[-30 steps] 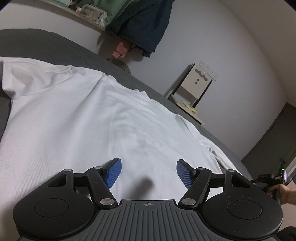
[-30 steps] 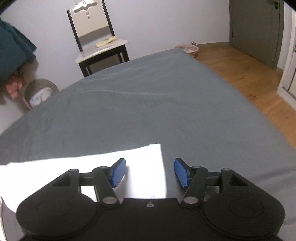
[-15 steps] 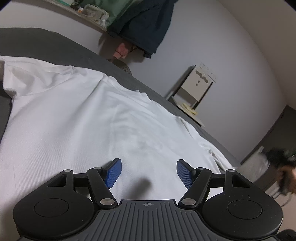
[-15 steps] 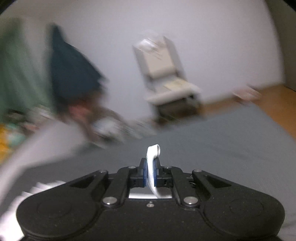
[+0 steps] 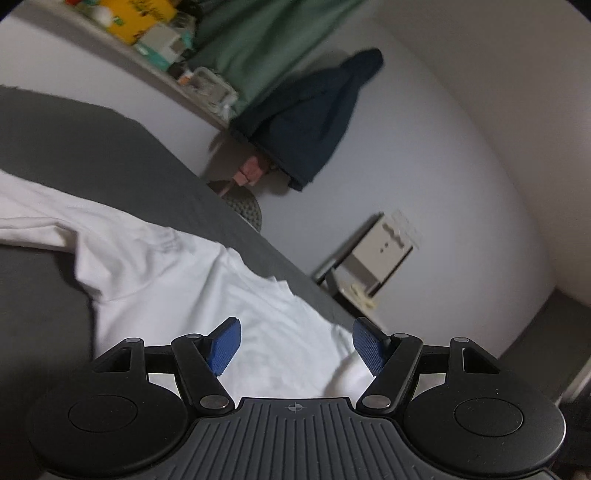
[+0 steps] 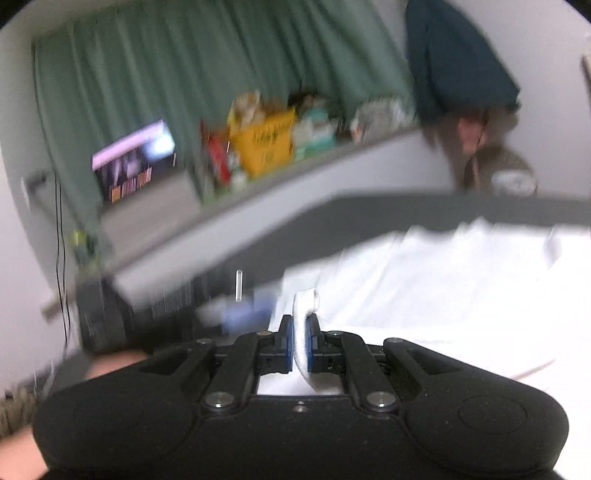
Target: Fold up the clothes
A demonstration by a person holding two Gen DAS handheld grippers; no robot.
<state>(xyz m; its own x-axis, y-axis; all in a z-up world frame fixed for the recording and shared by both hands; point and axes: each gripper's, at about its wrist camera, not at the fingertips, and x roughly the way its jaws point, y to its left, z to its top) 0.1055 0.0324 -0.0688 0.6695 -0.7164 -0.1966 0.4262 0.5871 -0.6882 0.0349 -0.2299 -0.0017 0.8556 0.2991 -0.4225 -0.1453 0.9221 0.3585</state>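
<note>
A white T-shirt [image 5: 207, 291] lies spread on the dark grey bed [image 5: 110, 155]. My left gripper [image 5: 295, 347] is open and empty, its blue pads just above the shirt's body. My right gripper [image 6: 302, 347] is shut on a fold of the white shirt's edge [image 6: 306, 306], which sticks up between the pads. The rest of the shirt [image 6: 461, 280] stretches to the right of it in the blurred right wrist view.
A shelf with boxes and bottles [image 5: 147, 33] runs along the wall under a green curtain [image 5: 266, 48]. A dark blue jacket [image 5: 314, 114] hangs on the wall. A chair [image 5: 373, 266] stands beyond the bed. A lit screen [image 6: 133, 162] stands at the shelf's end.
My right gripper closed on the shirt's edge, lifted it and swung left toward the shelf side. My left gripper shifted over the shirt and stays open.
</note>
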